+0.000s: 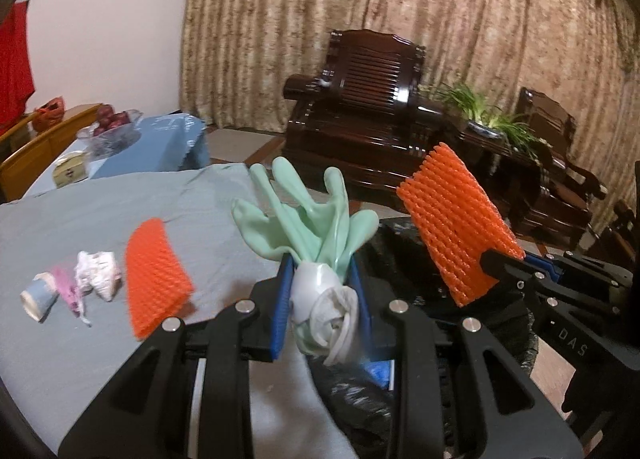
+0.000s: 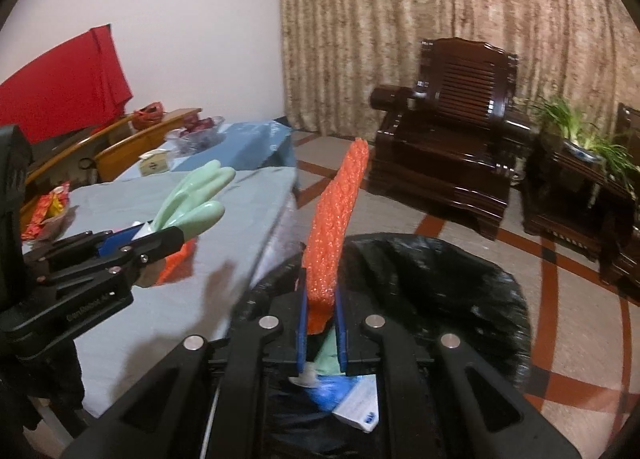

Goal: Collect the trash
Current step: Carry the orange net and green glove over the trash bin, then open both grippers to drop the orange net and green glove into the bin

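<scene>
**Both grippers carry trash toward the black-lined bin**

The left gripper [image 1: 320, 299] is clamped on a pale green rubber glove [image 1: 308, 219], pinched at its bunched, rolled cuff so the limp fingers fan upward. To its right, the right gripper [image 2: 322, 323] is closed tight on an orange foam fruit net [image 2: 336, 219], a ribbed, springy mesh sleeve squeezed flat at its near end and standing up stiffly. Both pieces hang over or just beside the bin [image 2: 500, 279], whose crinkled glossy black liner already holds blue and white scraps; gripping each item by one end probably lets it drop cleanly once released.

On the left, the table [image 1: 100, 219] under a grey-blue cloth bears a second orange net [image 1: 156, 271], crumpled white paper [image 1: 100, 275], a pink scrap [image 1: 68, 291] and a small paper cup [image 1: 38, 295] lying on its side, well apart from the bin.
</scene>
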`<state>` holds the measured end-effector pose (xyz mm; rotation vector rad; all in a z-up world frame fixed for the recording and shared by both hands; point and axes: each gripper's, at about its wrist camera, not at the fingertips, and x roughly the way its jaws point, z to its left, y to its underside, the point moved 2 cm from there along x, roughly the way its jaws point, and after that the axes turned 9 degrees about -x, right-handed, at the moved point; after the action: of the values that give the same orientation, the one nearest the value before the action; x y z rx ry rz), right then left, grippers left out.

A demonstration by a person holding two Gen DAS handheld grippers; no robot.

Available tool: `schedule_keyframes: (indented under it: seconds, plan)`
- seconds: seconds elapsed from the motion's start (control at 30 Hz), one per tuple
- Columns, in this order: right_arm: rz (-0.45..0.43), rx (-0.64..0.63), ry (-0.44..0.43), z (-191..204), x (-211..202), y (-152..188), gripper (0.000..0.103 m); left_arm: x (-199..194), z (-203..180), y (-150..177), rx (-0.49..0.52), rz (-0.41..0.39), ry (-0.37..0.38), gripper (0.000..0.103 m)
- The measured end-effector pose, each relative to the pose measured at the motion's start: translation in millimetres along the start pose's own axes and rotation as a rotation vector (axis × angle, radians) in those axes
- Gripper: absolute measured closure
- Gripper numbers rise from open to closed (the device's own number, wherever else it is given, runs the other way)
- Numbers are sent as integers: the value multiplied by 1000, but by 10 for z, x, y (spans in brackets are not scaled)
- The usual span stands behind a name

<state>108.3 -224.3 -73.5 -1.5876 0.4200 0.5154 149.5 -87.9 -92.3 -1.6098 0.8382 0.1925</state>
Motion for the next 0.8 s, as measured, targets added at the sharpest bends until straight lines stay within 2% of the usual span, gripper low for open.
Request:
schedule_keyframes:
  seconds: [0.43,0.8]
  plan:
    - [51,61,97,-522,-17,245,92,425,-509,137,72,43,79,76]
    - [90,99,133,-788,40,472,92,694,-689,207,82,94,129,74]
